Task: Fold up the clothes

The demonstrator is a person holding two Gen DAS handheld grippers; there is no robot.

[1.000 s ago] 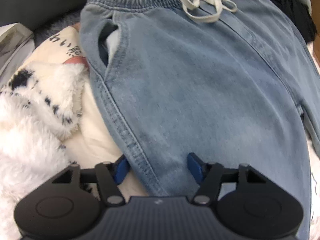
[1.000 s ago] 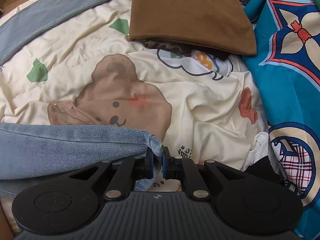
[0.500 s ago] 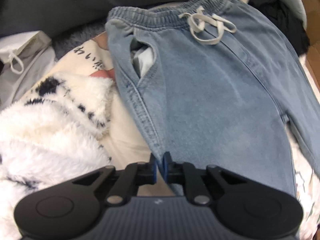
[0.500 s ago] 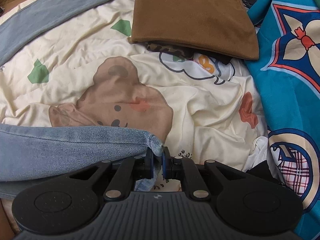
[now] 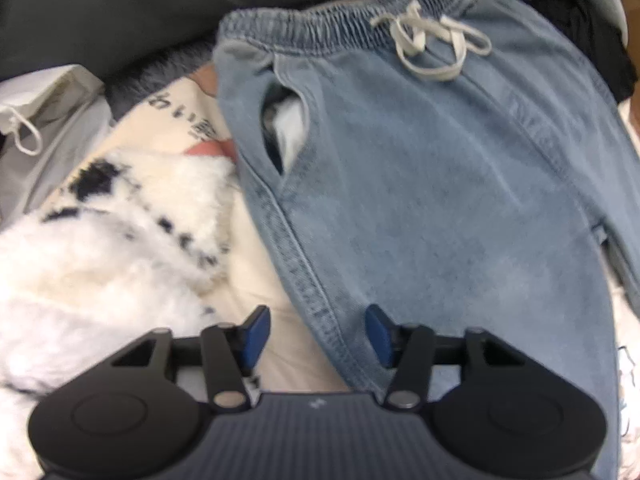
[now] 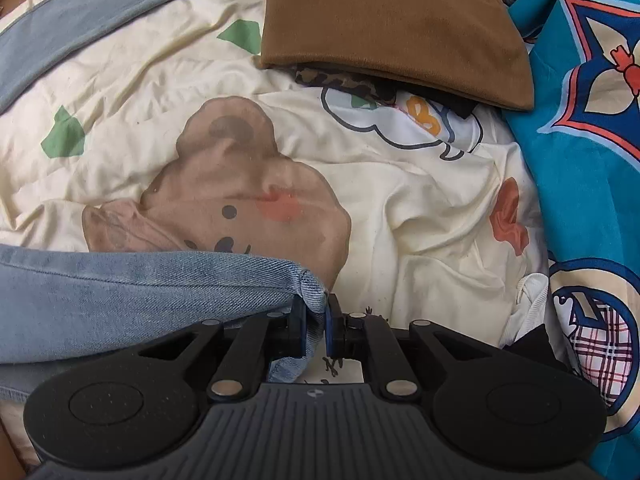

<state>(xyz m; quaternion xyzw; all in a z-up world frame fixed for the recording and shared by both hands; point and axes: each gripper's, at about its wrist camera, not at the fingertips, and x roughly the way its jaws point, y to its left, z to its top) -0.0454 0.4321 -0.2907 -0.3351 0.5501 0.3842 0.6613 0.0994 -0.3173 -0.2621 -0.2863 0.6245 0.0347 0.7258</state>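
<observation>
Light blue jeans (image 5: 440, 184) with an elastic waistband and a white drawstring (image 5: 432, 44) lie flat on the bed sheet in the left wrist view. My left gripper (image 5: 316, 336) is open, its blue pads on either side of the jeans' left side seam (image 5: 308, 276). In the right wrist view my right gripper (image 6: 317, 328) is shut on the hem of a jeans leg (image 6: 152, 296), which runs off to the left. The other jeans leg (image 6: 104, 12) lies at the top left.
A white fluffy garment with black spots (image 5: 100, 248) lies left of the jeans. A folded brown garment (image 6: 392, 20) sits on a camouflage piece at the far side of the cream bear-print sheet (image 6: 240, 192). A teal patterned cloth (image 6: 592, 160) covers the right side.
My left gripper was open, shut half a second ago, and is open again around the jeans' side seam. The right gripper keeps its hold on the hem, hardly moving.
</observation>
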